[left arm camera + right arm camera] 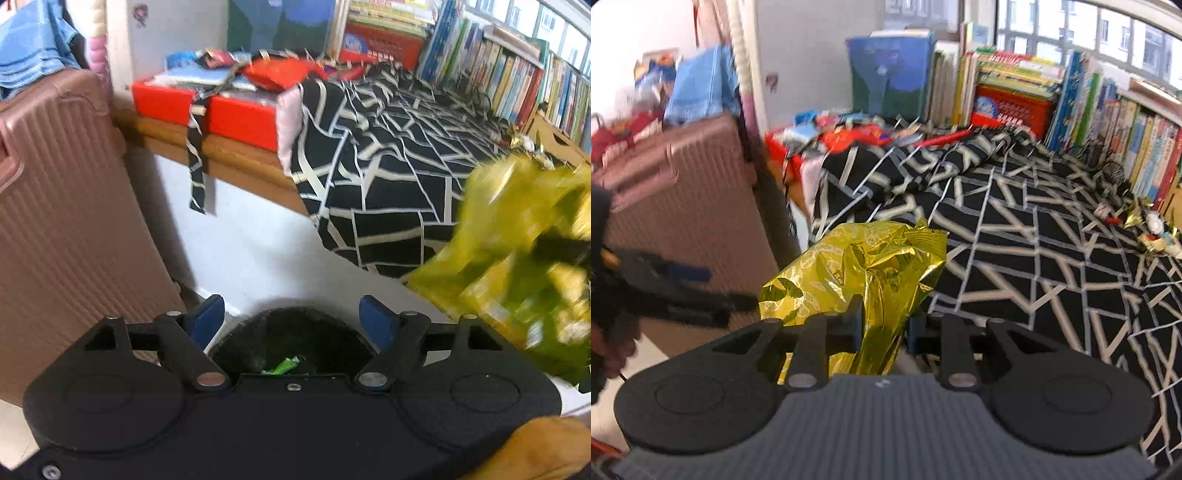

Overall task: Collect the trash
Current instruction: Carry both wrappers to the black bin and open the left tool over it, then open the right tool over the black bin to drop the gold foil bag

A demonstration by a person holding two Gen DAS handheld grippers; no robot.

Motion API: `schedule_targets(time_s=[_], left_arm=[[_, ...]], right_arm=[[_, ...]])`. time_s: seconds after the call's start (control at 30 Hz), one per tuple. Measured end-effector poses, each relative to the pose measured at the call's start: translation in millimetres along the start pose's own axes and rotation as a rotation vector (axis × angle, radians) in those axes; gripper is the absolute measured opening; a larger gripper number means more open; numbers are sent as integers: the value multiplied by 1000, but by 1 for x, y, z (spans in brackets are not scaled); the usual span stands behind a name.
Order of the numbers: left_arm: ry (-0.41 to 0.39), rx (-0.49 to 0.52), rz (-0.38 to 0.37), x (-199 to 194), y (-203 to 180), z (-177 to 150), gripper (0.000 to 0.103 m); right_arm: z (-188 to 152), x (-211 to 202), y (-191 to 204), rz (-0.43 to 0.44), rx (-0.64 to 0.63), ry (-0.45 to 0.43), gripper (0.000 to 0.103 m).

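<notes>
Right gripper clamping gold wrapper, lower end hidden

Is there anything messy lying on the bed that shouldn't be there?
Yes. A little heap of crumpled shiny wrappers lies on the black-and-white bedspread near the row of books. It looks like litter. The right gripper already clamps one gold foil wrapper.

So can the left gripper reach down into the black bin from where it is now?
Probably yes. The left gripper is open and empty, right above the bin, with nothing between them. The gold wrapper, held in the right gripper, is off to the side.
</notes>
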State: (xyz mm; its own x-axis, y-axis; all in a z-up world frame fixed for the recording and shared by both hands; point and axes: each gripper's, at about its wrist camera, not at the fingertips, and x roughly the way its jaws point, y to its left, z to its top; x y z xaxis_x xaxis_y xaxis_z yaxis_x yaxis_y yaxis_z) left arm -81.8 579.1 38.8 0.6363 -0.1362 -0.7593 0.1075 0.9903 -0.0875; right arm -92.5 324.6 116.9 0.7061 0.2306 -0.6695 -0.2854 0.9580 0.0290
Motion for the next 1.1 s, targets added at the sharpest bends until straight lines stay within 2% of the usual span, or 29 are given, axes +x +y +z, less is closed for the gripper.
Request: schedule_targets(time_s=[0.17,0.27,0.37,0.4,0.43,0.47,0.5,0.53,0.67,0.83,0.87,0.9,0.97,1.1], left_arm=[[-28,28,26,-22,4,-7,76],[-23,7,22,-34,11,-10,65],[-34,11,38,-44,15,-12,64],[-38,12,40,-47,17,-13,64],[-39,13,43,-50,19,-13,64],[-40,15,48,-53,22,-13,64],[-42,15,59,-56,24,-13,64],[-44,14,67,-58,27,-13,64],[-57,0,87,-67,36,-9,64],[-76,1,90,-75,37,-2,64],[-84,10,82,-78,35,0,64],[-95,26,66,-81,32,3,64],[-112,55,36,-87,25,12,66],[-158,129,-68,-102,4,40,69]], right_arm=[[-13,30,26,23,-26,67,27],[-19,49,34,12,-11,89,27],[-20,71,43,2,-11,93,29],[-19,79,48,3,-12,96,31],[-19,85,51,3,-14,102,38],[-19,92,55,4,-14,105,48],[-19,97,58,6,-17,104,51],[-19,101,61,8,-24,102,58],[-21,111,68,-20,-56,108,61],[-15,80,52,5,4,52,61],[-13,67,45,14,33,27,64],[-11,55,38,23,62,5,67],[-4,34,24,24,116,-34,80],[19,-5,-7,-42,182,-104,82]])
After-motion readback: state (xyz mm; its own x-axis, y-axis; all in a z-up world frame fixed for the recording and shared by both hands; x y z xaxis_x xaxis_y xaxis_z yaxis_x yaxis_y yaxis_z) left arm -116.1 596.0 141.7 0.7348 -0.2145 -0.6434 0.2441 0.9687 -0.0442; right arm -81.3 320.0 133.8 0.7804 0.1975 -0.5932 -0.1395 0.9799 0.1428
